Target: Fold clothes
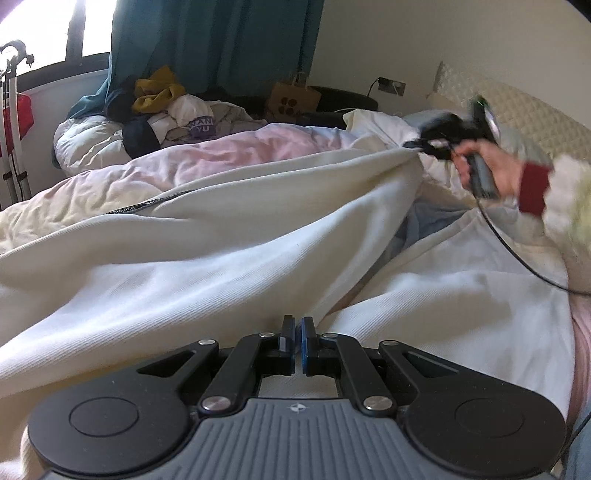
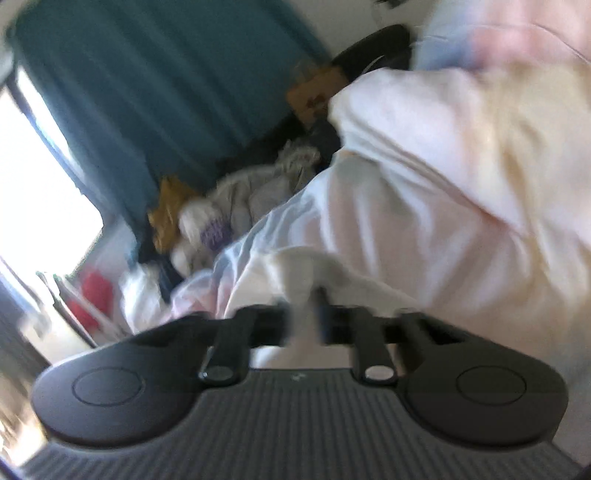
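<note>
Both tongs pinch the cream garment (image 1: 229,258): left tongs (image 1: 297,334) at bottom centre, right tongs (image 1: 419,144) at upper right. Purple cloth (image 1: 201,127) reads "WAN YU".

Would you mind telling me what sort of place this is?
Most likely a bedroom: a rumpled duvet on a bed with a quilted headboard, a teal curtain beside a window, and a clothes pile.

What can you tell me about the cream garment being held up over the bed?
The garment is a large cream piece of soft, finely ribbed fabric, draped in long folds across the bed. The right claw pinches its far edge; the left claw looks shut on its near edge. A dark printed strip shows near its upper left edge.
</note>
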`<control>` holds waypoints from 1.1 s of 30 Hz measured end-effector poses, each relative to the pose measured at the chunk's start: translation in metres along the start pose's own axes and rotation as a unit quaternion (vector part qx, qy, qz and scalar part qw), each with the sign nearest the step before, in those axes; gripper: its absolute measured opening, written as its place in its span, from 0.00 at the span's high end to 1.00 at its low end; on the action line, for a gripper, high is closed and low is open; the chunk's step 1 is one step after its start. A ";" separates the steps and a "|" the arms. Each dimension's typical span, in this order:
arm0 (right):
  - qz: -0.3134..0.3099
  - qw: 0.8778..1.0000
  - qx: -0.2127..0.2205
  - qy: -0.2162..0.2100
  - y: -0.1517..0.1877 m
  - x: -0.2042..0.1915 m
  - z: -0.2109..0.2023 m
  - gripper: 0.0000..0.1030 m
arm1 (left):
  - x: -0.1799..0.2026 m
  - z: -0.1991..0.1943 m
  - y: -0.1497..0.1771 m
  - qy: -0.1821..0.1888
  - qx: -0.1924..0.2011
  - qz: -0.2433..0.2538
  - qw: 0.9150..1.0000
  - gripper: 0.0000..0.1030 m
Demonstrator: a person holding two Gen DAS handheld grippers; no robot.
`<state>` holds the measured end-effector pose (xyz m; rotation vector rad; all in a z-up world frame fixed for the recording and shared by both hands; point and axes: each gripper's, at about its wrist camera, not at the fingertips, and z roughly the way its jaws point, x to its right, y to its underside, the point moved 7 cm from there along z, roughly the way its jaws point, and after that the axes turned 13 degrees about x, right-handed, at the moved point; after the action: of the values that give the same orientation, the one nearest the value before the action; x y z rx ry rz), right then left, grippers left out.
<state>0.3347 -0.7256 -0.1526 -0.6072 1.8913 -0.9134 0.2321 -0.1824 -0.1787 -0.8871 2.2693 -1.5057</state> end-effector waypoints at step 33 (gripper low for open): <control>0.053 0.998 0.041 0.008 0.024 0.025 -0.032 0.92 | -0.002 -0.001 -0.008 -0.029 0.019 -0.019 0.999 0.98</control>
<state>0.2942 -0.7186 -0.1752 -0.4474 1.8724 -0.9244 0.2363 -0.1827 -0.1714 -0.9556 2.1883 -1.5142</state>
